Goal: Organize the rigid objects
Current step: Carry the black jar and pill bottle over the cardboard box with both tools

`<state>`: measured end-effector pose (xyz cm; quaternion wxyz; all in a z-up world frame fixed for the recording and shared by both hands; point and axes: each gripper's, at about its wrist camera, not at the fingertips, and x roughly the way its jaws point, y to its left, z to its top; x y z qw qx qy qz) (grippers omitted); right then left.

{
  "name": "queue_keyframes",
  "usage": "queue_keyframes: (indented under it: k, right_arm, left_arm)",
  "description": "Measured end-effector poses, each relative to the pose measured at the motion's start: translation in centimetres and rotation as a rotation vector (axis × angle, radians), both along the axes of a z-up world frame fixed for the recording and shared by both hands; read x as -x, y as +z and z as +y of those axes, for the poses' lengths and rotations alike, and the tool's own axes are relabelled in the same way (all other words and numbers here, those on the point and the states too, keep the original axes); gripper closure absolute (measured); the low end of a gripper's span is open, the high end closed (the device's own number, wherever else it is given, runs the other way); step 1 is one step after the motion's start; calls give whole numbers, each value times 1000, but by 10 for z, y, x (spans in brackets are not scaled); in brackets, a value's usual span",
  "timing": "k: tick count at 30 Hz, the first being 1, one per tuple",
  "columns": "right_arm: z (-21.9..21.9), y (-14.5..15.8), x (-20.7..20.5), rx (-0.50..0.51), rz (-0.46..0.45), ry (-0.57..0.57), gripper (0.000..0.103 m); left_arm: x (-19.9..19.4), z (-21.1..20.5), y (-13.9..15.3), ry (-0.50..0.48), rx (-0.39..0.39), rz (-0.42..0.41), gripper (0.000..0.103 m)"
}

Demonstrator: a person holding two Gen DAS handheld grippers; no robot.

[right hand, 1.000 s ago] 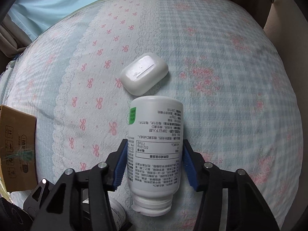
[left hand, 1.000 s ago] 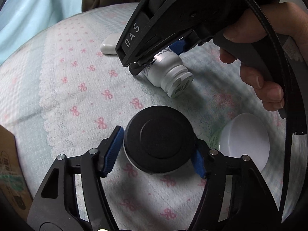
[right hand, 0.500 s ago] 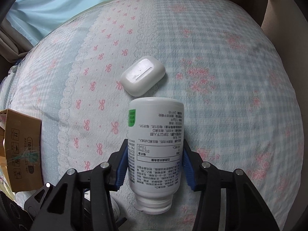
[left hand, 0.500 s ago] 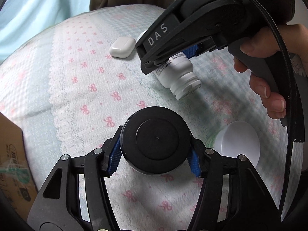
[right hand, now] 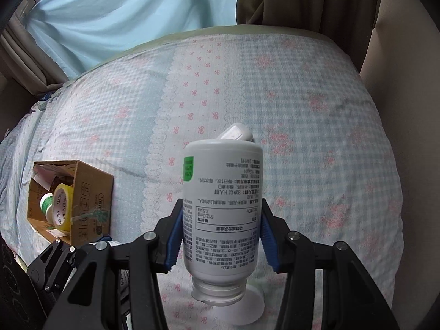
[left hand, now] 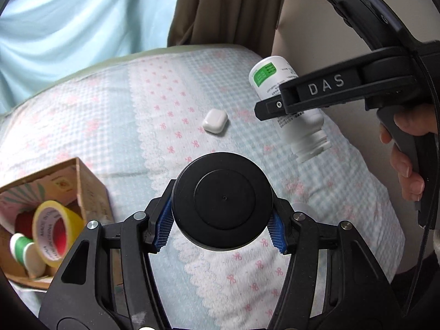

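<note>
Left gripper point(left hand: 222, 221) clamps the black jar point(left hand: 222, 202), right gripper point(right hand: 220, 236) clamps the bottle point(right hand: 221, 206) neck-down; both hang above the bed, likely bound for the box point(right hand: 90, 192) at nine o'clock.

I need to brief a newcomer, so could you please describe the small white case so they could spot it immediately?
On the bow-patterned bedspread, look past the white bottle. The small white case lies alone there: pebble-shaped, glossy, unlabelled.
</note>
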<state>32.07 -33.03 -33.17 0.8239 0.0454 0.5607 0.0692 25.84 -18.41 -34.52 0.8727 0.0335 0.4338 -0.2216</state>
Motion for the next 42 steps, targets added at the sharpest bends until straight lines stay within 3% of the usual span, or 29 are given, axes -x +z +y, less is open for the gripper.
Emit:
queue_keyframes:
  k: [5, 11, 16, 21, 25, 30, 37, 42]
  right_arm:
    - [21, 58, 24, -34, -21, 24, 57]
    - [60, 113, 45, -52, -67, 62, 57]
    - [103, 145, 63, -56, -88, 90, 57]
    - [156, 159, 78, -63, -89, 98, 57]
    - [200, 152, 83, -87, -62, 67, 57]
    - [248, 121, 78, -148, 21, -13, 57]
    - [307, 68, 61, -170, 147, -26, 57]
    - [335, 30, 44, -186, 218, -7, 57]
  left_arm:
    - [19, 30, 63, 58, -7, -30, 49]
    - [34, 82, 114, 123, -7, -46, 49]
    - [46, 140, 144, 187, 17, -45, 49]
    - [46, 206, 154, 213, 21, -29, 49]
    - [39, 256, 147, 206, -4, 0, 49]
    - [23, 310, 127, 171, -21, 53, 49]
    - [-10, 363, 76, 157, -56, 162, 49]
    - [-38, 377, 34, 157, -64, 243, 49]
